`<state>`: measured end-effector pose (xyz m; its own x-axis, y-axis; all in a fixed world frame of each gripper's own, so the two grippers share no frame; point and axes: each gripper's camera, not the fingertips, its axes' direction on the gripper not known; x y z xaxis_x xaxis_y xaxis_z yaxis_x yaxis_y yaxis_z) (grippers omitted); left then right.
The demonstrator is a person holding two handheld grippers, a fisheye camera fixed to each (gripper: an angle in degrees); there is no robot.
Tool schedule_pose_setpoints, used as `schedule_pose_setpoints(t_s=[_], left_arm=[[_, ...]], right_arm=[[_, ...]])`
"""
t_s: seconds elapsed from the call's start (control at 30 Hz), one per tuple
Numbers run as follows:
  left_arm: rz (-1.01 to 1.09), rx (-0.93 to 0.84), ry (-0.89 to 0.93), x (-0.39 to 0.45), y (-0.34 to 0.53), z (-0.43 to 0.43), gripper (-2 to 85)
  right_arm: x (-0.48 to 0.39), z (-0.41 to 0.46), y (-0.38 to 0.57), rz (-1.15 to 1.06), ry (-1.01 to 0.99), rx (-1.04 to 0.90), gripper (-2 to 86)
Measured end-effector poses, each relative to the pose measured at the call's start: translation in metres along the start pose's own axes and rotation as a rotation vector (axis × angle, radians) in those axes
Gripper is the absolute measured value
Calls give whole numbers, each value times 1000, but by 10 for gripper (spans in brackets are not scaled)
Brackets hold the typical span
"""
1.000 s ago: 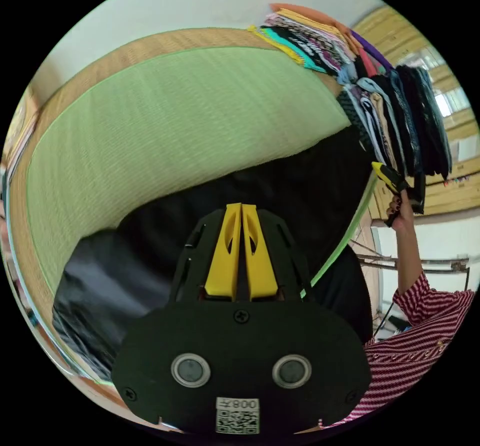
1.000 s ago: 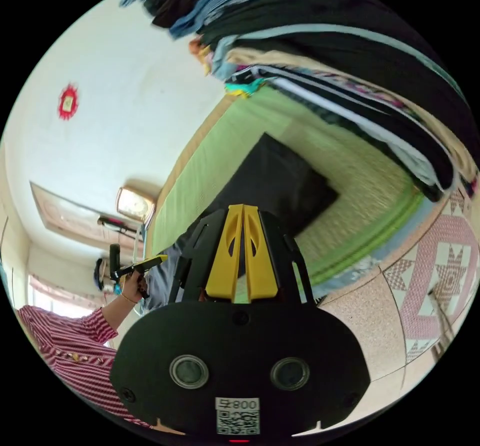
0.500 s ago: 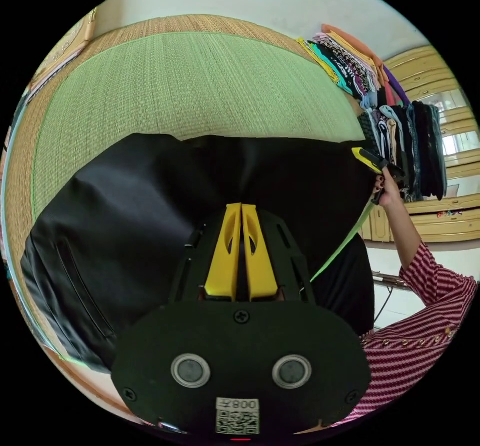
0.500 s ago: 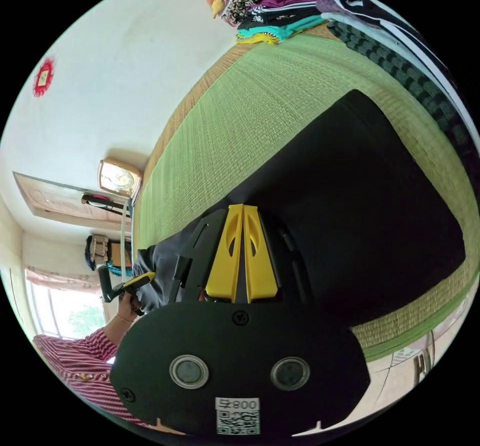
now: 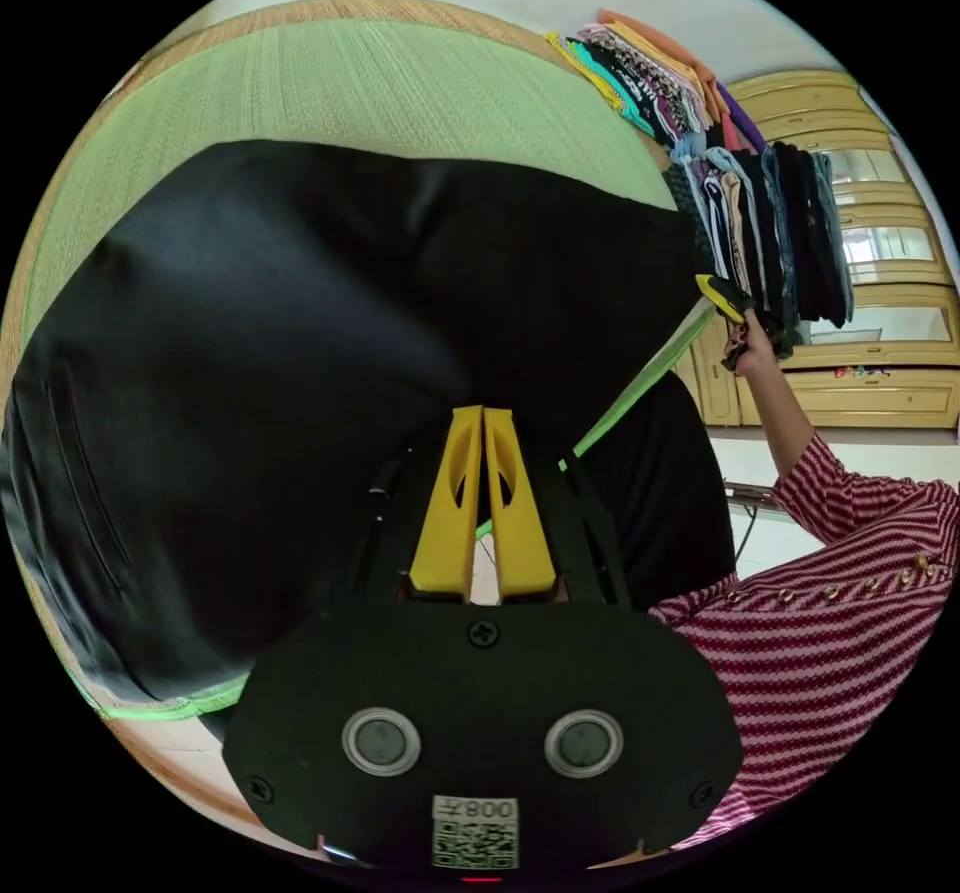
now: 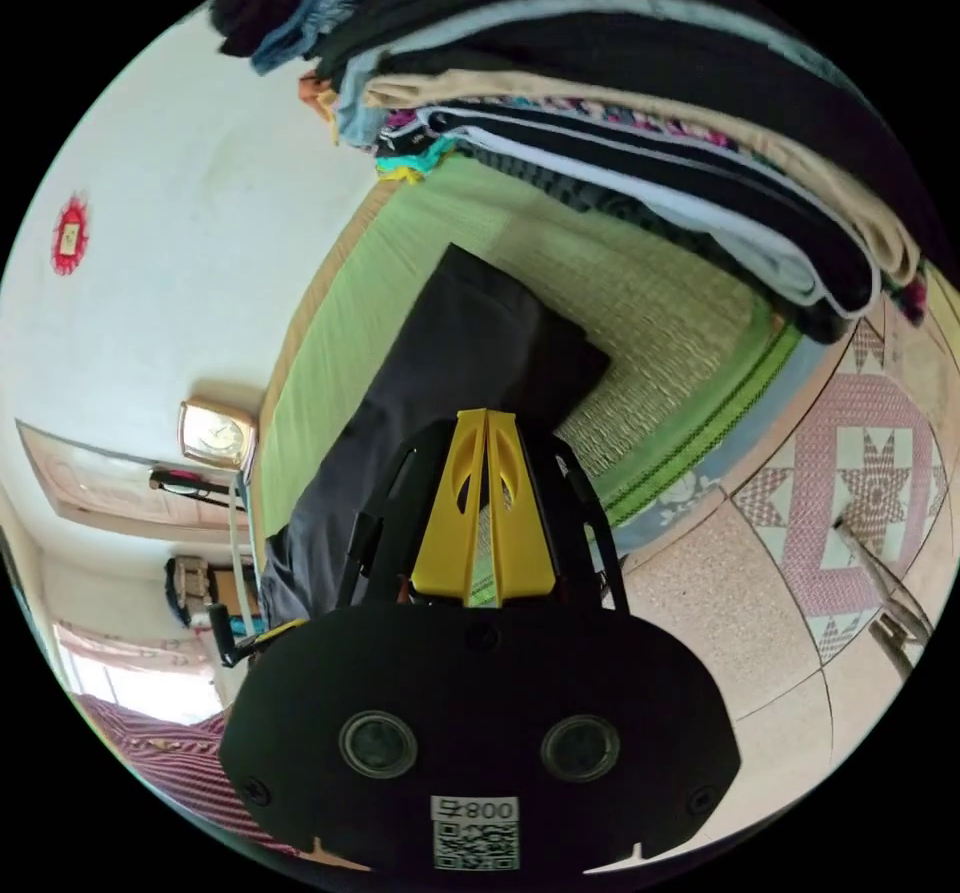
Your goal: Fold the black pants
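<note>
green matting (image 5: 330, 83) is covering the raised surface where the black pants (image 5: 300, 353) are lying, and in the left gripper view the dark cloth is spreading so wide that its near edge is dropping out of sight behind the left gripper (image 5: 485, 423). that gripper's yellow jaws are sitting pressed together at the tips with nothing between them, hanging over the edge of the mat where the pants are ending; whether they are touching the cloth is hard to tell. a pocket seam is showing faintly on the pants at the left side of this view. off to the right, a hand (image 5: 752, 345) in a red striped sleeve (image 5: 850, 573) is holding the right gripper (image 5: 722, 295) close to a stack of folded clothes (image 5: 760, 223), and its jaws are too small there to make out. in the right gripper view the right gripper (image 6: 487, 428) is showing its jaws closed on nothing, while the pants (image 6: 440, 373) are lying lengthwise on the mat (image 6: 660, 313), their far end hidden behind the gripper body. the stack of clothes (image 6: 640, 153) is looming overhead, cut off at the top. patterned floor tiles (image 6: 850, 473) are showing beside the mat, and a clock (image 6: 212, 435) is resting against the white wall (image 6: 180, 213).
</note>
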<state>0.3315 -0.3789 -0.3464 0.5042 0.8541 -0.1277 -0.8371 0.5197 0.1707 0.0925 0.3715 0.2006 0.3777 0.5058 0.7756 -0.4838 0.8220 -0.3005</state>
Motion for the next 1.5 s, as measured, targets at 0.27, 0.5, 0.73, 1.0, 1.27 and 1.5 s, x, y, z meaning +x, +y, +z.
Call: schedule_pose_setpoints(t_s=[0.27,0.5,0.73,1.0,1.27,1.5], left_arm=[[-79,182,-80,-40,18,-85,2],[-270,183,-70,-107,56,-114,2],[-221,272,-75,-122,85,-160,13],[-35,369,9,-149,60,-214,81],[106,98,31,-157,51,-204,60],[77,161,111,-174,102,-219,8]], right_arm=[[-119,38,15,-306,-84,-129,8],[-315,195,78,-730,-295,-513,65],[-441,312,126,-914,-328,-729,88],[-463,347,200,-978,-327,-863,78],[-459,303,262,-1051,-271,-733,80],[-445,283,265,-982,-335,-760,73]])
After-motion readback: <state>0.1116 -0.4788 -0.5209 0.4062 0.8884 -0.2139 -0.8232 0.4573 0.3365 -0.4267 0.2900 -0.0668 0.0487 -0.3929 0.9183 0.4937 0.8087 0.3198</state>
